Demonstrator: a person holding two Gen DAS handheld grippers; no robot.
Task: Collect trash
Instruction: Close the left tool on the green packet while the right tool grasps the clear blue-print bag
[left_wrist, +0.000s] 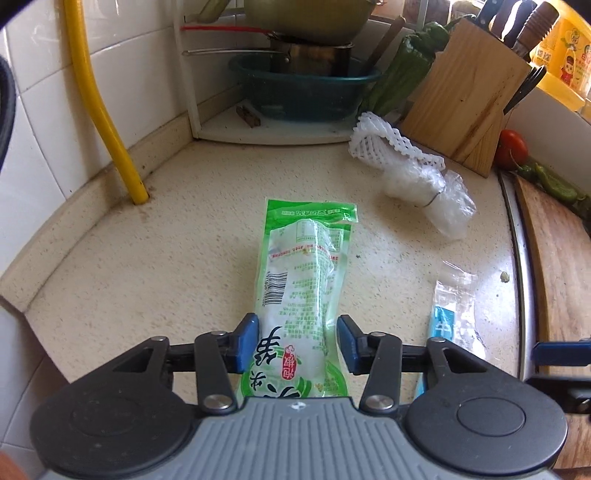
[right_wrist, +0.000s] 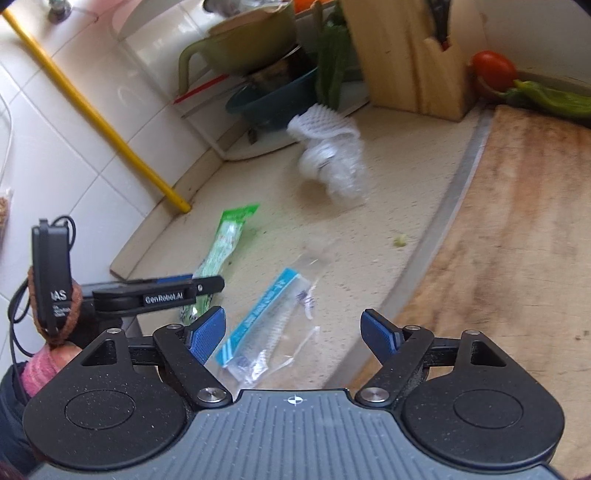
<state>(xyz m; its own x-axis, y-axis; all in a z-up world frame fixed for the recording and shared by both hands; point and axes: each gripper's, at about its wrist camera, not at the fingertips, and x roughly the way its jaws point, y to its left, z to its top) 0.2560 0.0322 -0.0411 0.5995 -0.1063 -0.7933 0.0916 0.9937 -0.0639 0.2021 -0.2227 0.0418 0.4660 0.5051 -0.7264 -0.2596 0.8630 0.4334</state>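
Left wrist view showed the left gripper (left_wrist: 297, 341) half open around the near end of the green packet (left_wrist: 306, 273). The pads were just beside it, not squeezing. The packet's long side pointed straight away, toward the table's back corner.

A home kitchen: tiled walls (left_wrist: 44, 122), knife block (left_wrist: 469, 107), stacked pots (left_wrist: 306, 51), cutting board (right_wrist: 517, 240).

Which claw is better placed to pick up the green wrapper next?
Left. The left claw already straddles the green wrapper, pads on either side. The right claw hangs open over the clear blue-striped packet instead.
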